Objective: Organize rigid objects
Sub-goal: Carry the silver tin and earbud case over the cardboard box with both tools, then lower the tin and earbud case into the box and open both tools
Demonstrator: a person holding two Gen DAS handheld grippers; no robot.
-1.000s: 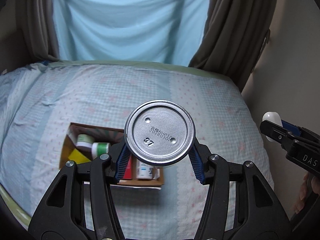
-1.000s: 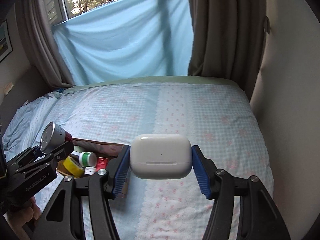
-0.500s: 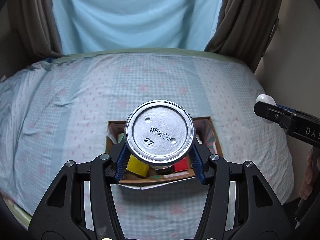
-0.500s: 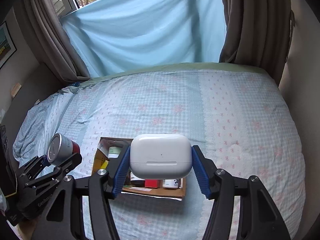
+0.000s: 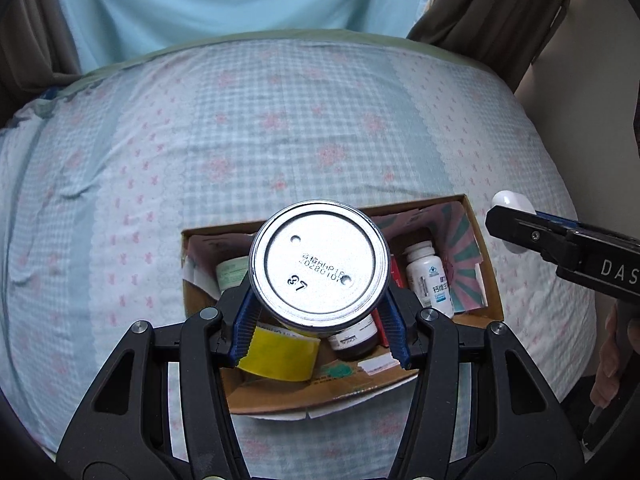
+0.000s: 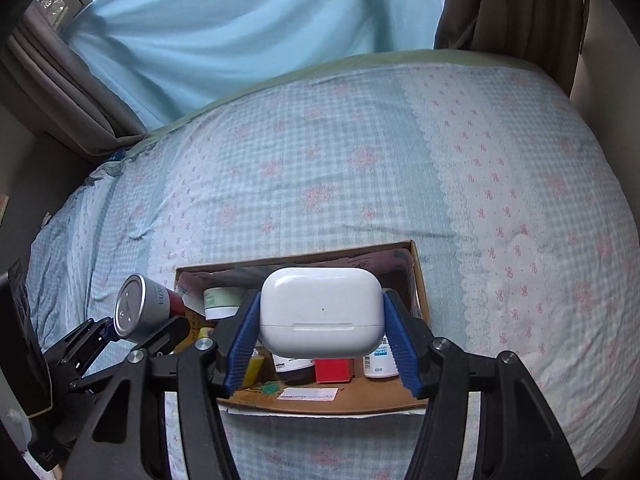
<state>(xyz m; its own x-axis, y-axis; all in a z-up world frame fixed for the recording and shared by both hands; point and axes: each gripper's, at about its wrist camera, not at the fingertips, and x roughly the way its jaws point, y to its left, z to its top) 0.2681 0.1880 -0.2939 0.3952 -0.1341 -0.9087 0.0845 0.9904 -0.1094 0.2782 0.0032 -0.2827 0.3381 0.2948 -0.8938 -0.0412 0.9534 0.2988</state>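
The middle of the cardboard box (image 5: 476, 240) is blocked in the left wrist view by the can (image 5: 319, 266). The dark jar (image 5: 354, 340) and yellow tape roll (image 5: 280, 356) are seen only in part. The print on the white bottle (image 5: 430, 280) is too small to be read. In the right wrist view, box contents are covered by the white earbud case (image 6: 320, 312). The bed (image 6: 360, 168) is cut off by the frame edge.
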